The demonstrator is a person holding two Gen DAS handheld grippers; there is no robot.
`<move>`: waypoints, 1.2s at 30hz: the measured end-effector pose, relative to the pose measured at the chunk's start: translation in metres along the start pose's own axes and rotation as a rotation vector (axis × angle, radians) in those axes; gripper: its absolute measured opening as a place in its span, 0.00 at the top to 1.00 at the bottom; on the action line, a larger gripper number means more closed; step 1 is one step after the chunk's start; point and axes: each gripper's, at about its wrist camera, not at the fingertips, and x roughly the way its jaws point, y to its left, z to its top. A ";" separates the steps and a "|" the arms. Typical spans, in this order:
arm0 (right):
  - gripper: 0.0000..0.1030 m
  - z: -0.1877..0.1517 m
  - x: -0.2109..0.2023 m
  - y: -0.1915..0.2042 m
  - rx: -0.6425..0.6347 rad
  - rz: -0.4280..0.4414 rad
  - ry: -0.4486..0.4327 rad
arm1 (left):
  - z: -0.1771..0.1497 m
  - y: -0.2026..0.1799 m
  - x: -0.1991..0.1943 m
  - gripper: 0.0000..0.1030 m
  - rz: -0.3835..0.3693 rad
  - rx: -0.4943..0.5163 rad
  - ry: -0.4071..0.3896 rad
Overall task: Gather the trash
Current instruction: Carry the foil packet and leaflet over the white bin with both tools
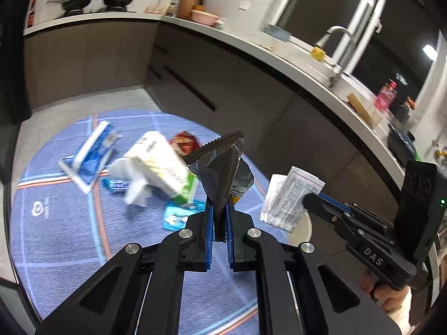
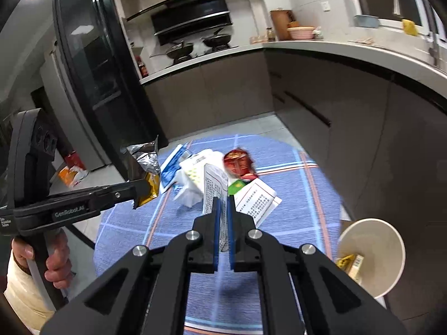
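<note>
Both claws grip trash upright: foil wrapper (image 1: 220,167), printed leaflet (image 2: 213,189).

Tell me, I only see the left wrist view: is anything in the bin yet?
Observer: Yes, the bin holds a yellow wrapper.
Operator: Is more trash hiding from me?
Observer: An orange packet lies on the floor by the fridge.
Operator: Anything else?
Observer: A second leaflet lies on the rug, beyond the leaflet in the right gripper.
</note>
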 end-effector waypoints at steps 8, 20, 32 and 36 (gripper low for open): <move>0.94 -0.010 -0.026 -0.052 0.086 -0.092 -0.043 | 0.004 -0.052 0.030 0.93 -0.078 0.083 0.045; 0.94 -0.039 -0.058 -0.127 0.214 -0.241 -0.070 | 0.003 -0.129 0.095 0.93 -0.191 0.191 0.127; 0.94 -0.081 -0.045 -0.198 0.343 -0.305 -0.001 | -0.005 -0.181 0.181 0.93 -0.233 0.248 0.235; 0.94 -0.092 -0.031 -0.219 0.373 -0.308 0.036 | -0.011 -0.189 0.215 0.93 -0.228 0.255 0.281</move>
